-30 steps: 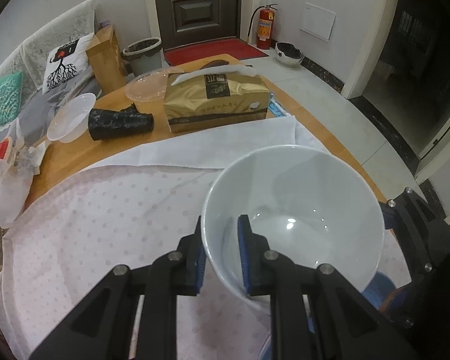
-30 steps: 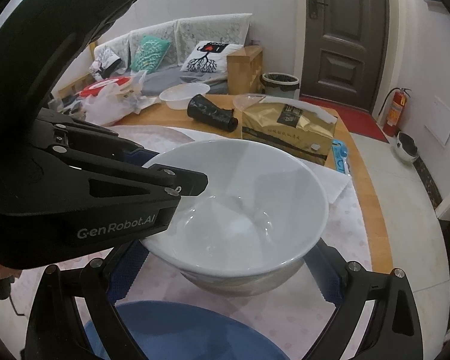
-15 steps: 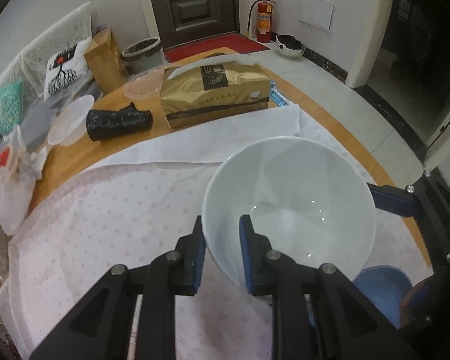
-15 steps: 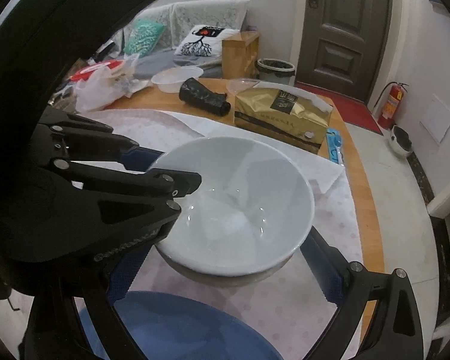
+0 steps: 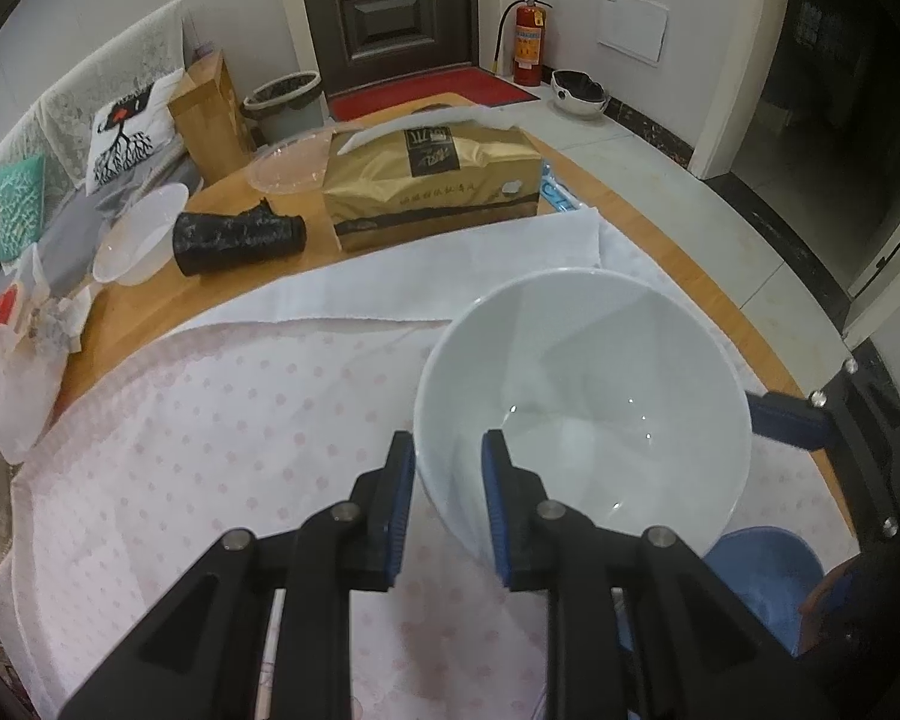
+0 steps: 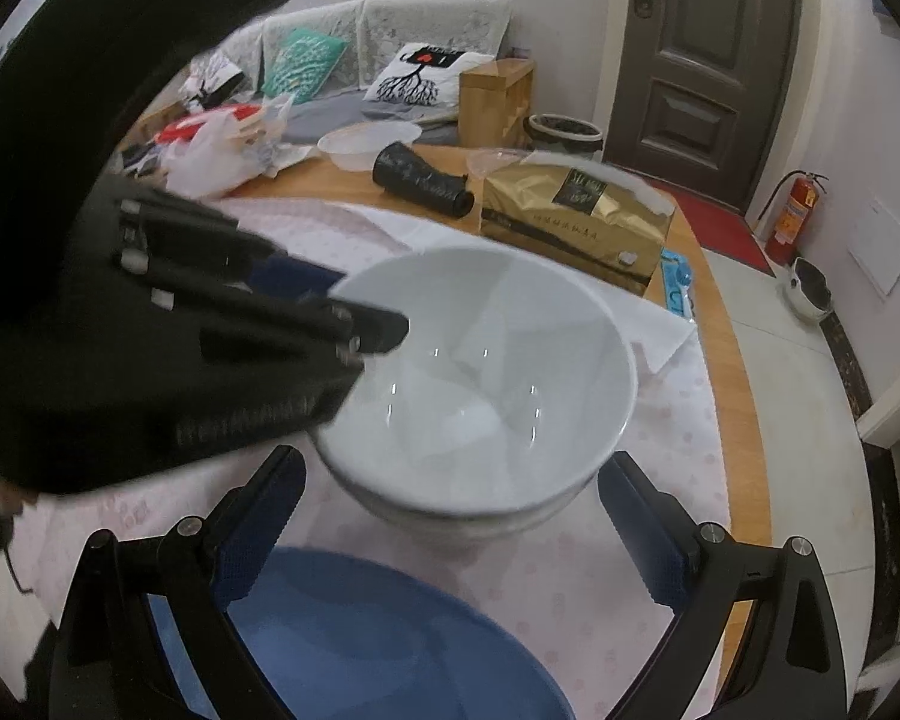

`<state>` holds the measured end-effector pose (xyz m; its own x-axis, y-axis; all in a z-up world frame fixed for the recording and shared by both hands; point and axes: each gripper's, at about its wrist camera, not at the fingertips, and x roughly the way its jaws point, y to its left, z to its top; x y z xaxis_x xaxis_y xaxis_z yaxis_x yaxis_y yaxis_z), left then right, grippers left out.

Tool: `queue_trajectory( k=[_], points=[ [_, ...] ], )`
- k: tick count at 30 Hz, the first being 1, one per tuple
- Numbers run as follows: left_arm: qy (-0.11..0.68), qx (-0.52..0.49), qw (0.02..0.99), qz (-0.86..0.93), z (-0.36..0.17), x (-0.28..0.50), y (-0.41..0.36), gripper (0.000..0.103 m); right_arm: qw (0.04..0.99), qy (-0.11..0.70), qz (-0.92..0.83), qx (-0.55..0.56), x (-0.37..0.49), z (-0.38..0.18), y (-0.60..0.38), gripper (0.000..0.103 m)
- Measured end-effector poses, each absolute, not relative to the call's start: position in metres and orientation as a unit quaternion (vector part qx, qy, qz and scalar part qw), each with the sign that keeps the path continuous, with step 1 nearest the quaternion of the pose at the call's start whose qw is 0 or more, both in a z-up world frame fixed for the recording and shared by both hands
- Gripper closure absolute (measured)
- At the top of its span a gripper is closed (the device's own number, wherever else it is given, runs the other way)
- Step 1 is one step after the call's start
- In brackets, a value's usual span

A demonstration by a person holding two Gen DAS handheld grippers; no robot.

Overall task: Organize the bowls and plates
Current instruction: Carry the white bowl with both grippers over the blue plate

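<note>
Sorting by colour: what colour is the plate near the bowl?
Blue plate, clearest in the right wrist view, just in front of the white bowl.

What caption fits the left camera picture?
Left tool pinches the white bowl's rim above the dotted cloth, near a blue plate.

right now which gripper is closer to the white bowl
Left. The left gripper is clamped on the white bowl rim, one finger inside and one outside. The right gripper is open with its fingers apart, near the bowl but not gripping it.
</note>
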<state>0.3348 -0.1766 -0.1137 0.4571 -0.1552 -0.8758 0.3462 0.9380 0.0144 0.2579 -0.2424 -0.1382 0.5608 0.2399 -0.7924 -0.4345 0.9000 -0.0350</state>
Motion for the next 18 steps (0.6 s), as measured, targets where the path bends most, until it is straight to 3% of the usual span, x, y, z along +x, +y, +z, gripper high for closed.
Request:
queue_trajectory(
  k=[18],
  points=[
    [0.52, 0.023, 0.833, -0.186, -0.137, 0.355, -0.166, 0.083, 0.85, 0.475, 0.222, -0.058, 0.292, -0.177, -0.249, 0.001]
  ],
)
